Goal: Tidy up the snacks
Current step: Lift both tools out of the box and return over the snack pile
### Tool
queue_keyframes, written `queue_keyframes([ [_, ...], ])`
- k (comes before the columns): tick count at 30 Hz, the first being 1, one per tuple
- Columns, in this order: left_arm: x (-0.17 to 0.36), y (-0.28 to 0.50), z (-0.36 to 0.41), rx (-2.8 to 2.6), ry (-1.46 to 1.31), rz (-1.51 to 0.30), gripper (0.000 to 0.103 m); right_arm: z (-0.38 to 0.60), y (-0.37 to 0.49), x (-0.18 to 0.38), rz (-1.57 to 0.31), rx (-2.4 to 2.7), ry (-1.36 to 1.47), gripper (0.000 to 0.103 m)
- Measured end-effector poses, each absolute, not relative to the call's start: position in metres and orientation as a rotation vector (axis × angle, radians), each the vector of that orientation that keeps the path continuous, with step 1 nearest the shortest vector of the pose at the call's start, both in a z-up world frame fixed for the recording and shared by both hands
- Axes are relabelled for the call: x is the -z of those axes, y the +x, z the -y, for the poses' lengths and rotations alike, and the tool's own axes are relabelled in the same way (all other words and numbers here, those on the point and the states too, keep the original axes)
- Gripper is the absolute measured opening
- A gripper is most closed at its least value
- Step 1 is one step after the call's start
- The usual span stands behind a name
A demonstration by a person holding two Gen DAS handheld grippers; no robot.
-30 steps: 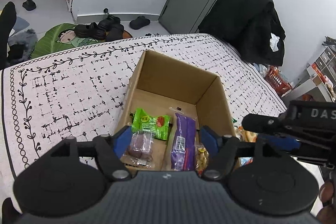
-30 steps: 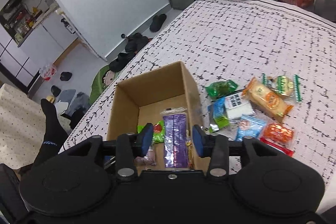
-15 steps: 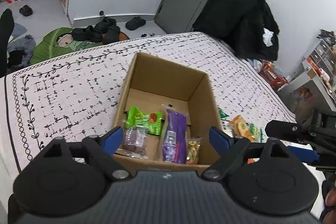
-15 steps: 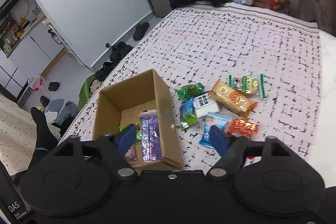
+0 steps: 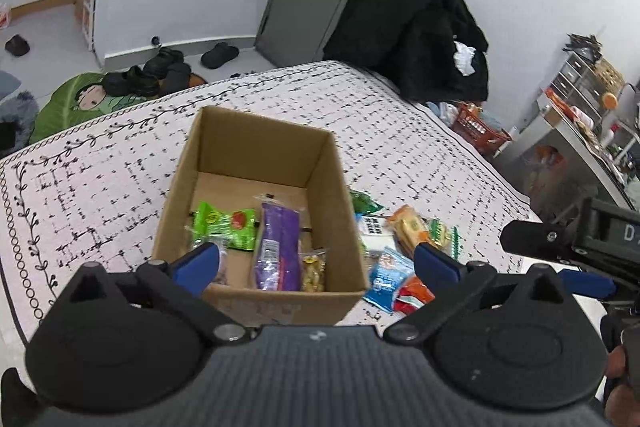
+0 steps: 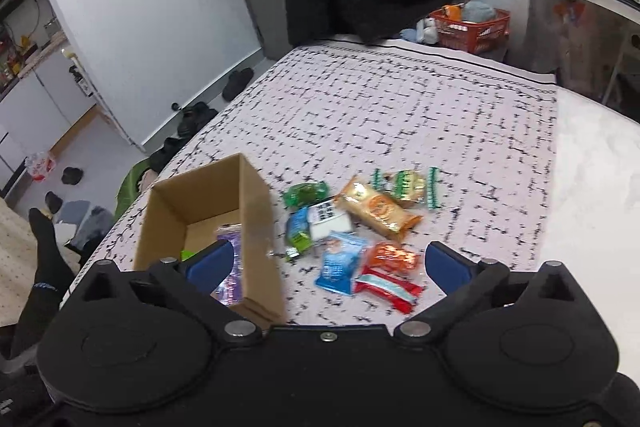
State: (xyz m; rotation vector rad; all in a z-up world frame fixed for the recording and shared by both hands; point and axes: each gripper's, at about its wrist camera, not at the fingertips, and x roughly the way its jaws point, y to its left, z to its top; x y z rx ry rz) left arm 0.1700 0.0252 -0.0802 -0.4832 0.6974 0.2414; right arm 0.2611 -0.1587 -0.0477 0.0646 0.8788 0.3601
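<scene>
Risk: crinkly loose snack packets point(image 6: 360, 227) lie bunched and overlapping on the patterned bed cover point(image 6: 440, 107), so a grab may catch two or slip.
Box: open brown cardboard box point(image 5: 332, 187), left of the pile, holds a few packets.
Left hand-held gripper point(image 5: 316, 259): tilted down over the box, jaws opening, nothing between.
Right hand-held gripper point(image 6: 328, 263): tilted down at the pile, jaws opening, empty.
</scene>
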Motion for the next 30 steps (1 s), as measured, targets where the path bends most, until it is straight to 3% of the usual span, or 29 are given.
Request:
queue_keyframes([
  [19, 0.076, 0.176, 0.021, -0.189, -0.436, -0.66, 0.102, 0.226, 0.278, 0.078, -0.929, -0.298, 0.169, 0.102],
  [27, 0.077, 0.175, 0.04, -0.173, -0.425, -0.594, 0.099, 0.246, 0.291, 0.106, -1.004, -0.33, 0.243, 0.076],
  [30, 0.08, 0.18, 0.048, -0.155, -0.414, -0.596, 0.092, 0.25, 0.295, 0.119, -1.035, -0.349, 0.273, 0.07],
])
